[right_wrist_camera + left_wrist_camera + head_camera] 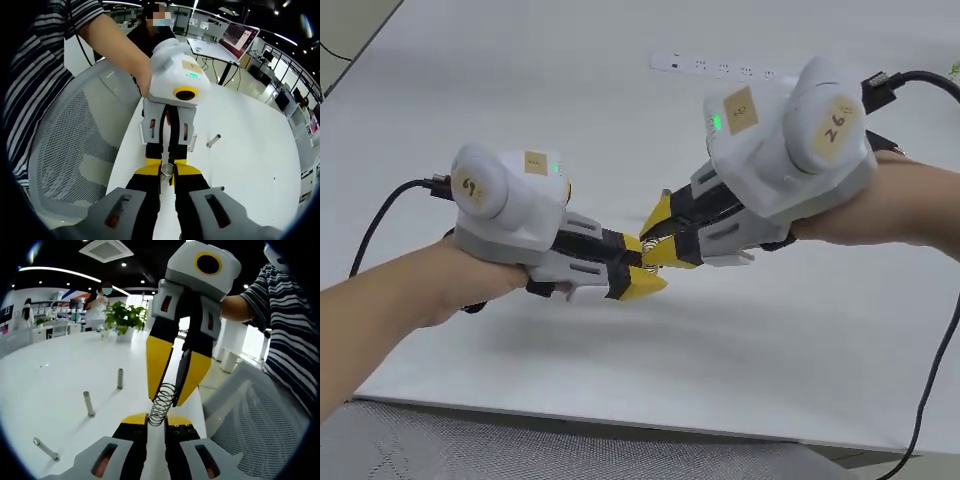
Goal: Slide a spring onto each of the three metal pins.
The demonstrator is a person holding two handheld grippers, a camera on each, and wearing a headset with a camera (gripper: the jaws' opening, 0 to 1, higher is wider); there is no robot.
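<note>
Here, spring [162,404] mid-air, tip to tip, left gripper [156,421] and right gripper [169,175] each tight on one end.

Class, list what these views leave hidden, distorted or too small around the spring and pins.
Head view: held spring mostly covered by the left gripper and right gripper.
Left gripper view: its lower end hides between the left gripper's jaws; whether the nearest pin stands upright is lost to fisheye bending.
Head view: power strip markings too small.
</note>
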